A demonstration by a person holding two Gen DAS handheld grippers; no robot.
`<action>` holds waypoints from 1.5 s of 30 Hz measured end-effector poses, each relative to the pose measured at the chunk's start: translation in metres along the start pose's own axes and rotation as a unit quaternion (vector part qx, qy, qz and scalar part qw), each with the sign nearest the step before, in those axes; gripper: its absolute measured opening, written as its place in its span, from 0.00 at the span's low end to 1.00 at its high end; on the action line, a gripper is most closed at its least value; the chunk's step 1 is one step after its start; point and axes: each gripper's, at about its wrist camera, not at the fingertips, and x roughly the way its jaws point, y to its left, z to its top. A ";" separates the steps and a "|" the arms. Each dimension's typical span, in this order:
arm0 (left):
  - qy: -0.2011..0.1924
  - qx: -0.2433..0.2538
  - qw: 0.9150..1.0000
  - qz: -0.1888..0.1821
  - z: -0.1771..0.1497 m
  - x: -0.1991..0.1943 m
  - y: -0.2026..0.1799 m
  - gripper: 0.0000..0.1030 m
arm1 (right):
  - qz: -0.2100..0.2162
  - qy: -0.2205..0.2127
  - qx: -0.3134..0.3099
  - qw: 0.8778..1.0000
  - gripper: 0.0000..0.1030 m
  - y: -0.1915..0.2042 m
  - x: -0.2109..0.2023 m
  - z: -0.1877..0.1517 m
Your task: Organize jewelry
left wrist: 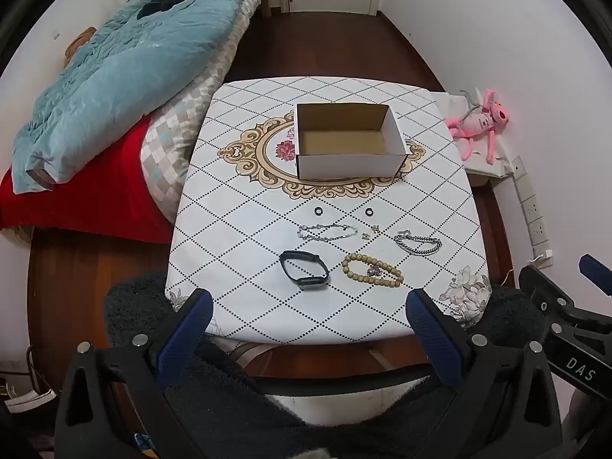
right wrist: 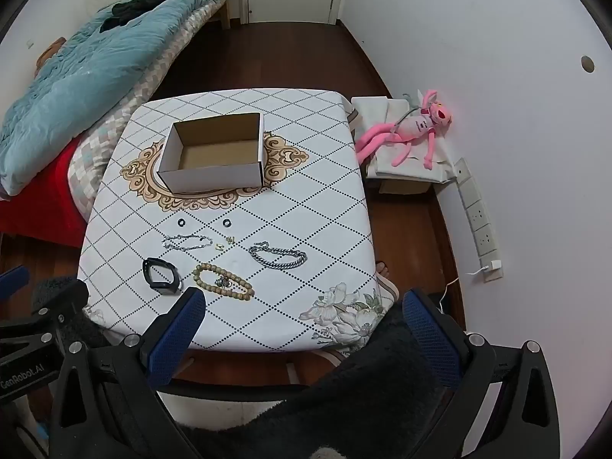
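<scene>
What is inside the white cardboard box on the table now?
The cardboard box shows only a bare brown floor; no jewelry lies inside. Its near wall hides the front strip of that floor in both views, so this part cannot be checked.

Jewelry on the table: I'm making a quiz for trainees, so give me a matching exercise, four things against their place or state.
Things:
1. cardboard box
2. black watch band
3. bead bracelet
4. thick silver chain

Place or state:
A. nearest the table's right edge, beyond the beads
B. open, nothing inside, on the gold ornament print
C. front row, left of the beads
D. front row, a small metal charm lying inside its loop

Pairs: 1-B, 2-C, 3-D, 4-A
</scene>
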 end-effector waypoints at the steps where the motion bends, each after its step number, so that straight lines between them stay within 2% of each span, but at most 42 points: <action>1: -0.002 0.000 1.000 0.001 0.000 0.000 0.000 1.00 | 0.001 0.000 0.000 1.000 1.00 0.000 0.000 0.000; 45: -0.014 -0.001 1.000 -0.004 0.007 -0.014 -0.006 1.00 | 0.001 -0.006 0.004 1.000 1.00 -0.006 -0.012 0.000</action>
